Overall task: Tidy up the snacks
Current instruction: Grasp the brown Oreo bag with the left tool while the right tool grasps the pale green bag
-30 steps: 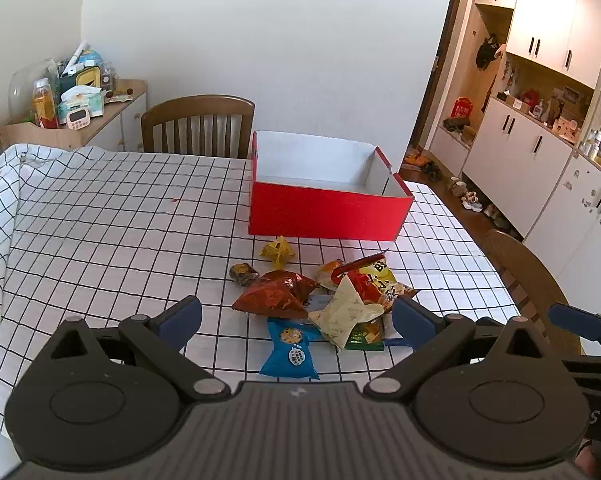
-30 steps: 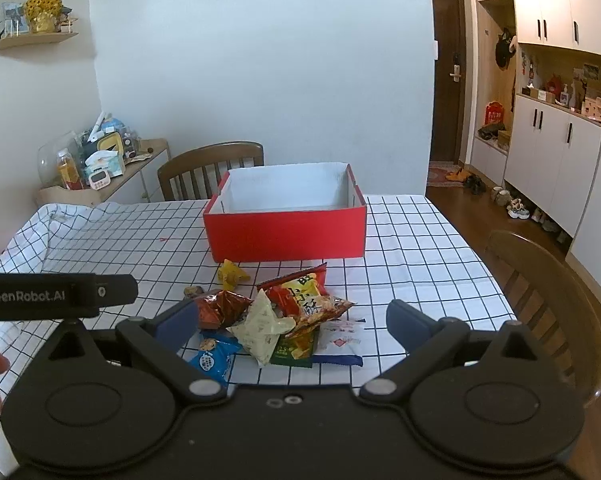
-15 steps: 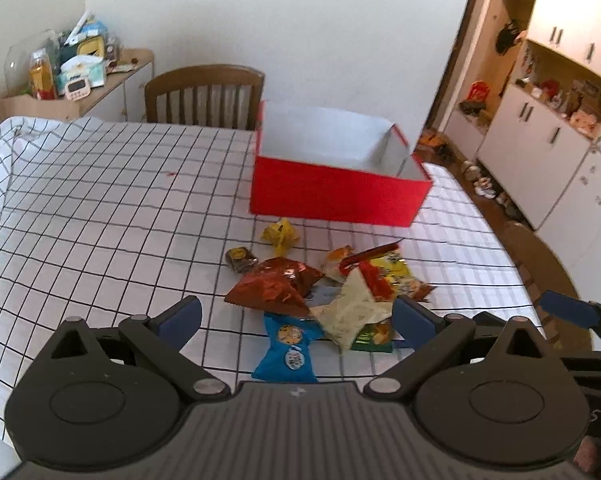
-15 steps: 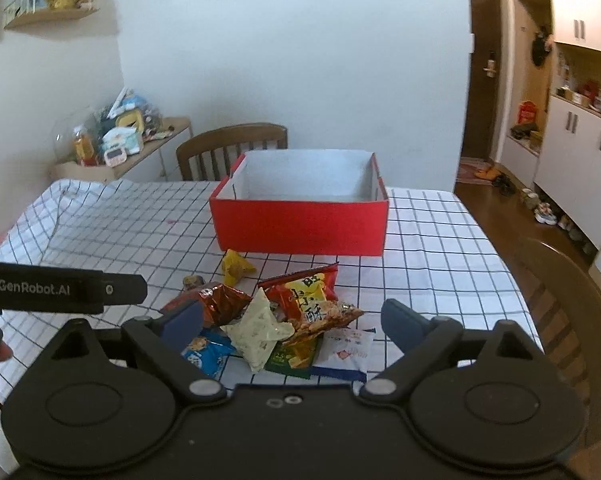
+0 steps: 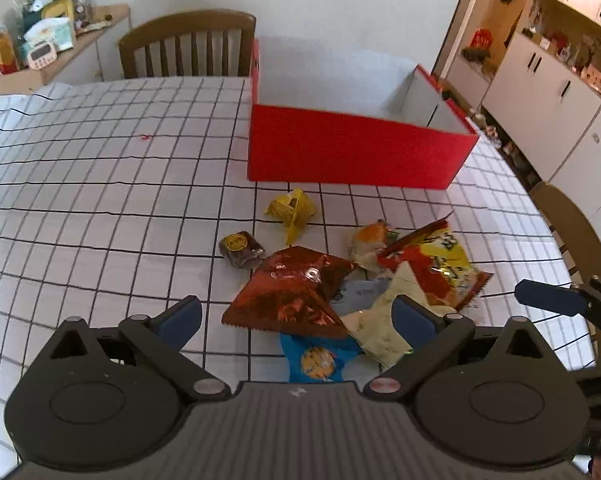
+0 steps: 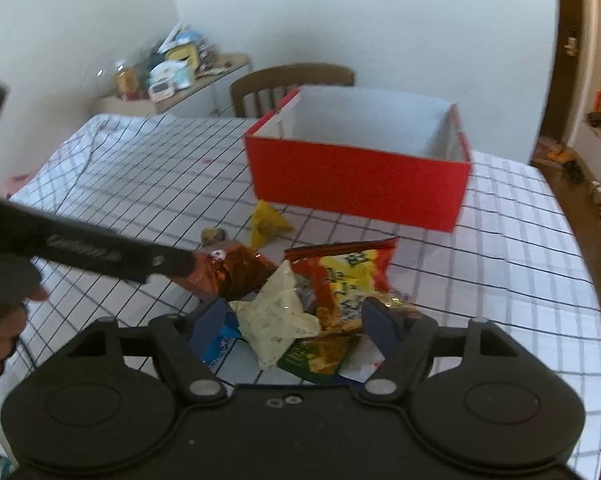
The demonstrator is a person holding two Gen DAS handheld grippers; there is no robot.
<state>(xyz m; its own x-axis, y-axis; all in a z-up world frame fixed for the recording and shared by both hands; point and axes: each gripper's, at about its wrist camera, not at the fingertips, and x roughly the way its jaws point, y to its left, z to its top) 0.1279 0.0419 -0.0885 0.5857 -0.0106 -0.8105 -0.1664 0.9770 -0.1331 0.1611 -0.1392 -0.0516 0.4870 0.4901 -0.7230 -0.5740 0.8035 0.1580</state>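
Snacks heaped in front of the red box (image 5: 356, 160), both claws spread above them.

We see only white inner walls in the box, its floor hidden; its long side faces the heap. Just before it lies a yellow packet (image 5: 292, 210), then a small brown cake (image 5: 240, 248). Nearer us the copper bag (image 5: 292, 292) points a corner toward the box, and the pale bag (image 6: 276, 316) overlaps the red-yellow bag (image 6: 344, 276). Bare checked tabletop (image 5: 92, 200) spreads left of the box. Our left claw (image 5: 296, 316) is open. Our right claw (image 6: 292, 324) has just been closing, the pale bag between its jaws, ungripped.
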